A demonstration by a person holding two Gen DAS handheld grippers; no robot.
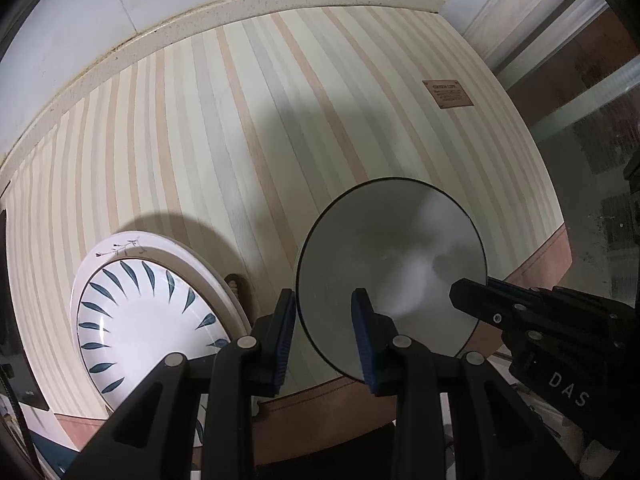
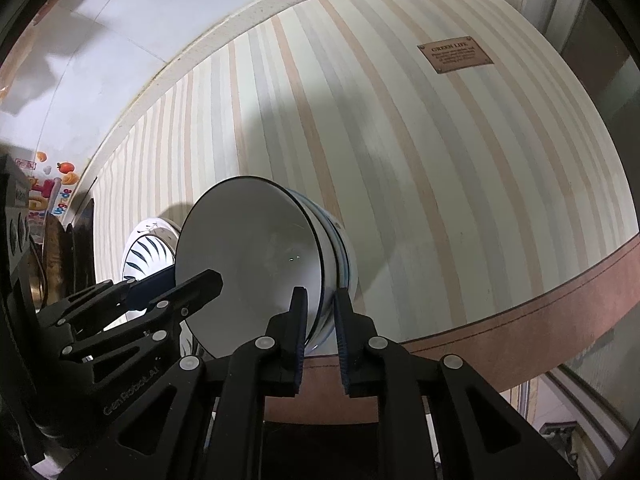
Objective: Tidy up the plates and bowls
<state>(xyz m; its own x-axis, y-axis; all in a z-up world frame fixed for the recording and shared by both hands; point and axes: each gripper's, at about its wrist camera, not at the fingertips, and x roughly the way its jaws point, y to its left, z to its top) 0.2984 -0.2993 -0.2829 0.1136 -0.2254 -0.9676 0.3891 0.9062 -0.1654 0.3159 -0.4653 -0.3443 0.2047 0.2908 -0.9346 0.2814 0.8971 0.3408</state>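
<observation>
A white bowl [image 1: 392, 248] with a thin dark rim stands near the front edge of the striped table mat [image 1: 240, 120]. In the right wrist view it is the top of a small nested stack of bowls [image 2: 248, 248], tilted toward the left. My left gripper [image 1: 324, 320] is shut on the stack's left rim, one pad inside and one outside. My right gripper [image 2: 320, 312] is shut on the right rim in the same way. Each gripper shows in the other's view: the right gripper [image 1: 478, 288] and the left gripper [image 2: 188, 278]. A white plate with blue leaf marks [image 1: 148, 312] lies left of the bowls.
The mat [image 2: 400, 160] stretches bare behind the bowls up to a pale ledge and wall. A small brown label [image 2: 455, 58] sits at its far right. The mat's brown border [image 2: 520, 320] marks the near edge. Dark equipment [image 2: 20, 220] crowds the far left.
</observation>
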